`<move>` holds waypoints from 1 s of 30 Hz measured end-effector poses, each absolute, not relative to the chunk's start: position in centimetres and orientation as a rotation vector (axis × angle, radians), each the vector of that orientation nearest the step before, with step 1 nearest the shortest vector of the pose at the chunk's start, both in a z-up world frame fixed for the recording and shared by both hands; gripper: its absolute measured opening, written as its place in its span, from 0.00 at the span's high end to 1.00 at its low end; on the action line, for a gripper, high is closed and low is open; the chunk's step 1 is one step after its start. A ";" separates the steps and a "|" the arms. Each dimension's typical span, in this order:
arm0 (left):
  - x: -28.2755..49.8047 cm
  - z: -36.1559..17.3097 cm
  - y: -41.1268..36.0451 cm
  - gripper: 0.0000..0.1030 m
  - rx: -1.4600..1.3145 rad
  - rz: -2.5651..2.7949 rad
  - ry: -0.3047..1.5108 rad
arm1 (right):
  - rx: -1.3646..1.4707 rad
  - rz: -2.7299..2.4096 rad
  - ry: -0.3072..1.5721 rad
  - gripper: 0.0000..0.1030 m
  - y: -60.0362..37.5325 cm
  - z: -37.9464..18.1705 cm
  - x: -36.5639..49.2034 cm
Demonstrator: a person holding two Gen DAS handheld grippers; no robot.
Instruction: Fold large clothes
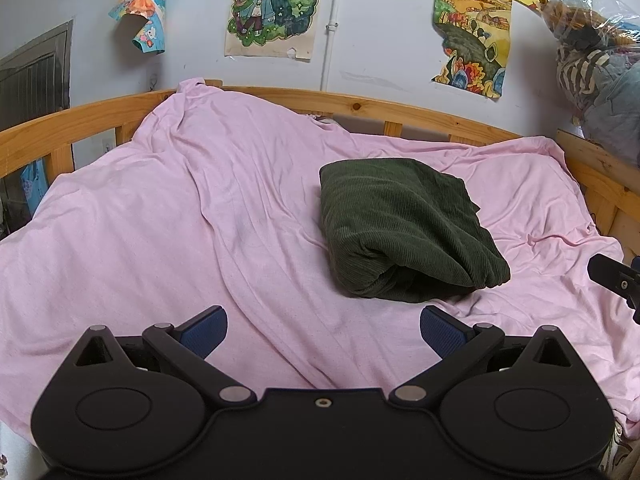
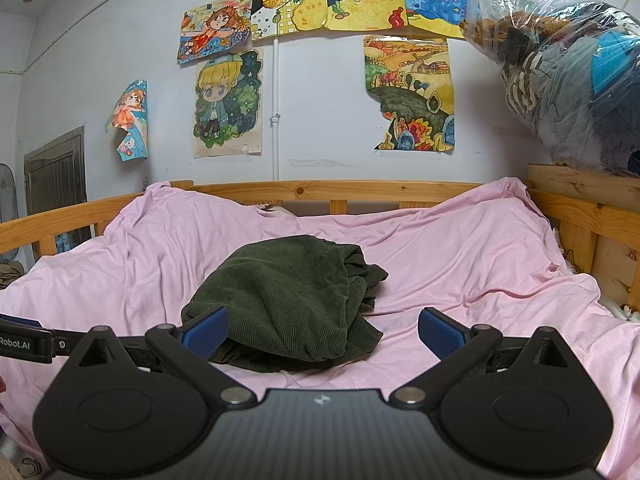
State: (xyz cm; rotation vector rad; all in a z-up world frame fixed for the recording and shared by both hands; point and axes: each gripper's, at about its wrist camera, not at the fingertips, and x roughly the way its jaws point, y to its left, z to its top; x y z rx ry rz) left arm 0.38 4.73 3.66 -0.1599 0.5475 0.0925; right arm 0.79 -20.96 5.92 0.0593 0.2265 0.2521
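My left gripper (image 1: pixel 323 330) hangs over the pink sheet (image 1: pixel 160 220) with its blue-padded fingers (image 1: pixel 208 330) spread wide and nothing between them. Ahead of it and a little to its right lies the folded dark green corduroy garment (image 1: pixel 404 236), a compact bundle resting on the sheet, its rounded fold toward me and clear of both pads. At the far right edge of that view a black part of my right gripper (image 1: pixel 612 280) pokes in, apart from the garment. My right gripper (image 2: pixel 323 332) is spread just as wide and holds nothing; through its camera the green bundle (image 2: pixel 288 300) sits straight ahead, its near edge just beyond the left pad (image 2: pixel 206 332), though I cannot tell whether the pad touches the cloth. A looser layer bunches out on the bundle's right side. At the left edge of this view a black bar of my left gripper (image 2: pixel 28 344) shows, with white lettering on it. The sheet is rumpled and runs up over the wooden bed rail (image 2: pixel 340 190) at the back. Beyond the rail, the pale wall carries coloured drawings (image 2: pixel 228 104), and a clear plastic bag stuffed with clothes (image 2: pixel 568 80) sits on the frame at the right.
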 end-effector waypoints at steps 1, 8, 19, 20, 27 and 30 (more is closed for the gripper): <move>0.4 3.7 4.7 0.01 -0.160 0.092 0.548 | 0.059 0.252 0.226 0.00 -21.0 5.9 0.8; 0.3 3.7 4.5 0.01 -0.161 0.094 0.547 | 0.059 0.252 0.227 0.00 -21.0 5.9 0.8; 0.4 3.8 5.0 0.01 -0.169 0.077 0.551 | 0.058 0.252 0.227 0.00 -21.0 5.9 0.8; 0.4 3.9 5.1 0.01 -0.168 0.076 0.552 | 0.058 0.252 0.227 0.00 -20.9 5.9 0.8; 0.7 3.9 5.4 0.01 -0.173 0.071 0.574 | 0.057 0.252 0.227 0.00 -20.9 6.0 0.8; 0.8 3.8 5.5 0.01 -0.162 0.088 0.574 | 0.057 0.252 0.227 0.00 -20.9 6.0 0.8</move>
